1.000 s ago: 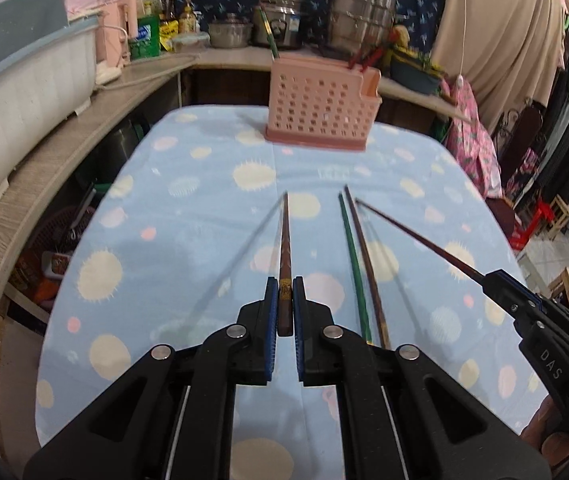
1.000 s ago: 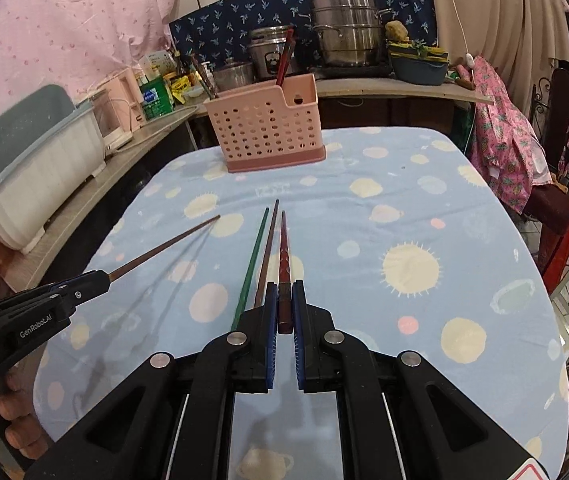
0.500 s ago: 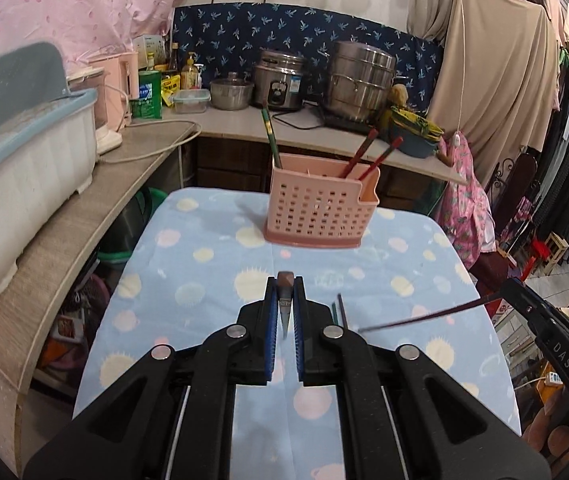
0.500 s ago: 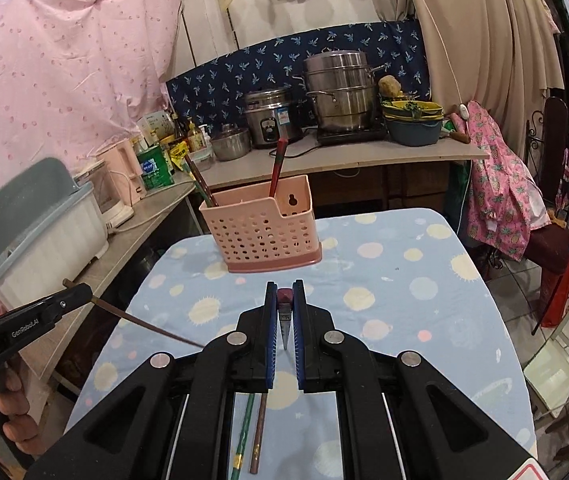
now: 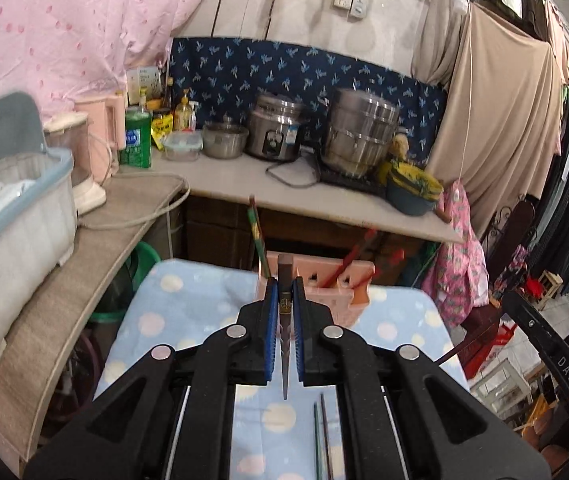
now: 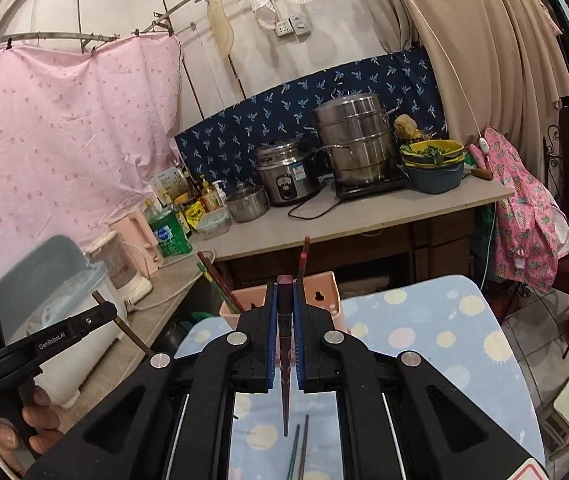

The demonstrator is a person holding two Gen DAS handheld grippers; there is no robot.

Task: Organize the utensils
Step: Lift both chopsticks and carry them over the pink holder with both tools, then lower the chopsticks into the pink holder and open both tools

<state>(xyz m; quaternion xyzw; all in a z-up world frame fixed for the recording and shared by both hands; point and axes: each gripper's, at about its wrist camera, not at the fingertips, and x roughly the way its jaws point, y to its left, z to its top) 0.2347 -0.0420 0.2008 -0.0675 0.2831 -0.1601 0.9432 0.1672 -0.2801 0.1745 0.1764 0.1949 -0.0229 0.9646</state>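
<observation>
We hold one chopstick in each gripper. The left gripper (image 5: 284, 296) has its jaws closed on a brown chopstick (image 5: 284, 280), gripped near its thick end so that the thin tip hangs down over the table. The right gripper (image 6: 284, 300) has its jaws closed in the same way on a dark red chopstick (image 6: 284, 292), tip down. Both chopsticks are lifted clear of the table and stand close to upright, near the pink utensil basket (image 5: 354, 300) at the far end. The basket already contains several chopsticks: a green one (image 5: 258, 236) leaning left and red ones (image 5: 354, 250) leaning right. Two more chopsticks, one green (image 6: 293, 452) and one brown (image 6: 303, 444), lie side by side on the blue spotted tablecloth (image 6: 436, 332) below the grippers. We judge the task to be partly complete: some utensils are stored, two are in transit, and two remain to be collected. Neither held chopstick is in the basket yet.
</observation>
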